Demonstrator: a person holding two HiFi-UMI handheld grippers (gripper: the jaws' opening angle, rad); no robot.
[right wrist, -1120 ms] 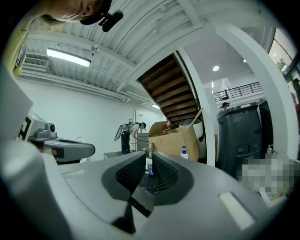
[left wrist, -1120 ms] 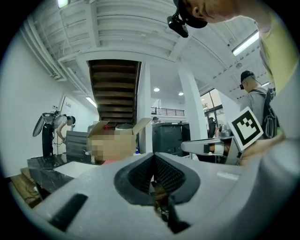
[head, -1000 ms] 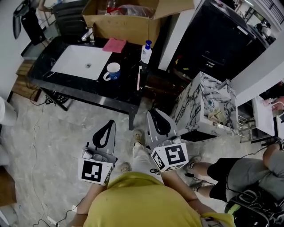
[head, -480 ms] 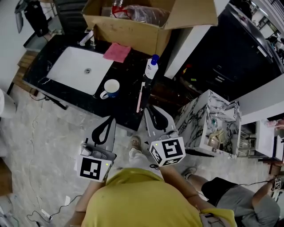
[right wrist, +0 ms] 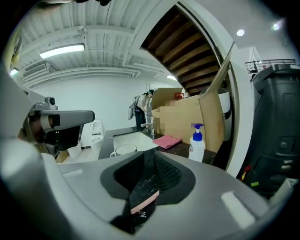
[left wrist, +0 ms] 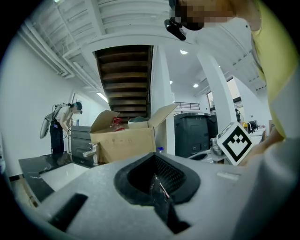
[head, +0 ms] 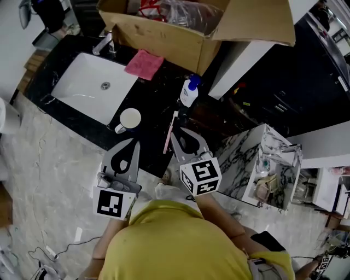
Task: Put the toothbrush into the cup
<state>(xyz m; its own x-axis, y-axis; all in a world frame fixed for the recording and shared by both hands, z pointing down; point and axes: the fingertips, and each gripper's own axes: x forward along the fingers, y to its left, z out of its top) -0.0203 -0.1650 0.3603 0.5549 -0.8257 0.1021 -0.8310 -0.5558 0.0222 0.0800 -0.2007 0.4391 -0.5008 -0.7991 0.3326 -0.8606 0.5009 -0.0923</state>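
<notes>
The pale pink toothbrush [head: 169,134] lay flat on the black marble counter [head: 153,104], near its lower edge at the middle of the head view, its length running from upper right to lower left. The right claw [head: 176,134] hung just beside and partly over it. Its jaws had just been opening and stood partly apart. In the right gripper view the pink handle showed low in the gap between them, with neither pad pressing on it; whether a jaw touched it could not be told. The left claw [head: 133,143] sat lower left of the toothbrush and apart from it, over the counter's edge, with its jaws together and nothing in them. The white ceramic cup [head: 129,118] stood upright on the counter just above the left claw and left of the toothbrush, near but not touching it, and its inside showed plain white. Further up and left lay the white rectangular sink [head: 93,93], with a metal drain at its middle and a chrome tap [head: 104,42] behind it. An open brown cardboard box [head: 164,38] filled the top of the frame, holding crumpled clear plastic [head: 191,11] and something red [head: 150,8]. A pink folded cloth [head: 144,64] lay in front of the box, and a white bottle with a blue pump [head: 189,93] stood just above the toothbrush's upper end.
</notes>
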